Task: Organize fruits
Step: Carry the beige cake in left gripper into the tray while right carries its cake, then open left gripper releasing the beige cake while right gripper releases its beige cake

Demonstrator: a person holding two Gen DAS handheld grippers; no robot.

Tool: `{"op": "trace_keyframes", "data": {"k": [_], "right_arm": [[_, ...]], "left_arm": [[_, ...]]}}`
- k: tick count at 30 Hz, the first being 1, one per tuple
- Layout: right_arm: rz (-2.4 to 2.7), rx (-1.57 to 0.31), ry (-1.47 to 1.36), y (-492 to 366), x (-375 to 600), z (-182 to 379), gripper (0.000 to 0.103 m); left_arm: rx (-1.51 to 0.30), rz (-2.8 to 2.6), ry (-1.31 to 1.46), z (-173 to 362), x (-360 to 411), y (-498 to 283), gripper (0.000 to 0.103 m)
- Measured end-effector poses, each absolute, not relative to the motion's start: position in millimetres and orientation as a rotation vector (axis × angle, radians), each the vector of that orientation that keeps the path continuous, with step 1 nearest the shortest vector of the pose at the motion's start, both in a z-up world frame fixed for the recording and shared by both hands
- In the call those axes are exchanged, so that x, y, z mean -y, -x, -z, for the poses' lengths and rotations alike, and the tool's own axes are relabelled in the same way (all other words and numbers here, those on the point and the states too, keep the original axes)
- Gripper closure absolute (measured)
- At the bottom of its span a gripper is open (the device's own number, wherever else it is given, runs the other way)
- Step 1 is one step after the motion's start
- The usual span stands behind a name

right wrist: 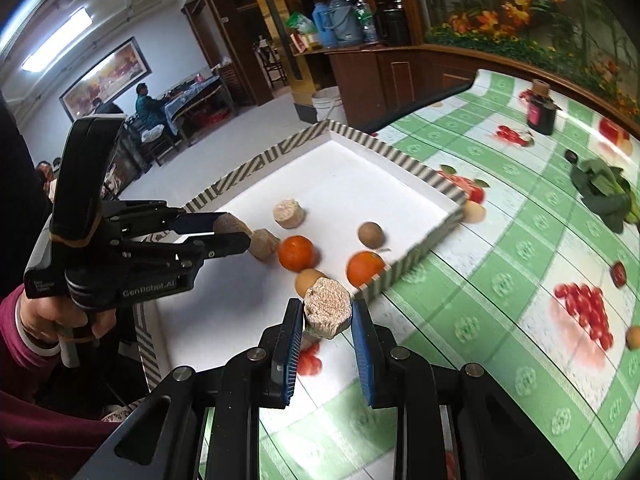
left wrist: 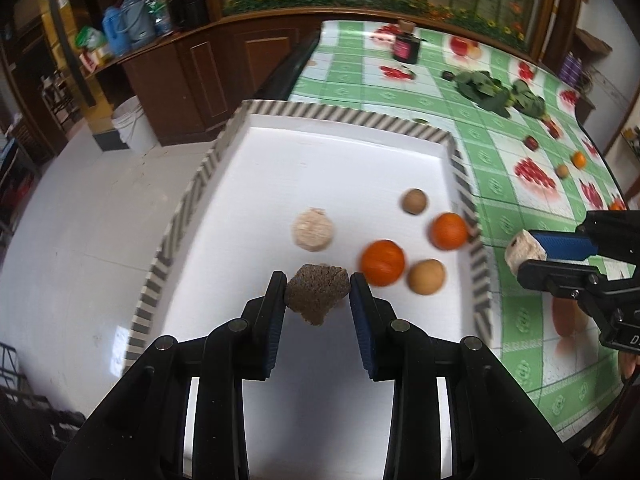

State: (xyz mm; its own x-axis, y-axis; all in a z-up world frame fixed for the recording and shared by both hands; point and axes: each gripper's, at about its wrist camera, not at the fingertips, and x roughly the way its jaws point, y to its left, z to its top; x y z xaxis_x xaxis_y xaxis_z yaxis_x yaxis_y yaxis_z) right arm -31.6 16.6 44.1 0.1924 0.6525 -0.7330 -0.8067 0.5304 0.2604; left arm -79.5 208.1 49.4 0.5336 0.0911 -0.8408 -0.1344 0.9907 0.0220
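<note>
A white tray with a striped rim [left wrist: 360, 118] [right wrist: 400, 160] sits at the table's left end. In it lie two oranges [left wrist: 382, 262] [left wrist: 449, 231], a tan round fruit [left wrist: 426, 277], a brown one [left wrist: 414, 201] and a pale chunk [left wrist: 313, 229]. My left gripper [left wrist: 318, 286] is shut on a dark brown chunk [left wrist: 316, 293] above the tray; it also shows in the right wrist view [right wrist: 240, 236]. My right gripper [right wrist: 327, 310] is shut on a pale beige chunk [right wrist: 328, 312] just outside the tray's right rim, also seen from the left wrist [left wrist: 524, 250].
The green checked tablecloth [left wrist: 520, 184] carries leafy greens [left wrist: 492, 92], a dark jar [left wrist: 406, 44], and small loose fruits [left wrist: 578, 159] at the right. Wooden cabinets [left wrist: 208, 68] and a white bucket [left wrist: 132, 124] stand beyond the table. People sit far back left [right wrist: 146, 106].
</note>
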Motion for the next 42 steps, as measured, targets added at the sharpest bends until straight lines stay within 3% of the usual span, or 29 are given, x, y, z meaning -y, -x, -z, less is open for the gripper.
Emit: {"op": "trace_keyframes", "data": {"k": [38,42], "right_arm": [[-0.999,-0.946,0.400,-31,-135,-1,0.079],[-0.993,-0.938,0.395,-32,-131,-1,0.072]], "left_arm": [[-1.044,-0.205,0.187,-17,-263,31,0.071],[-1.041,-0.208,0.189,-17,-263,33,0.069]]}}
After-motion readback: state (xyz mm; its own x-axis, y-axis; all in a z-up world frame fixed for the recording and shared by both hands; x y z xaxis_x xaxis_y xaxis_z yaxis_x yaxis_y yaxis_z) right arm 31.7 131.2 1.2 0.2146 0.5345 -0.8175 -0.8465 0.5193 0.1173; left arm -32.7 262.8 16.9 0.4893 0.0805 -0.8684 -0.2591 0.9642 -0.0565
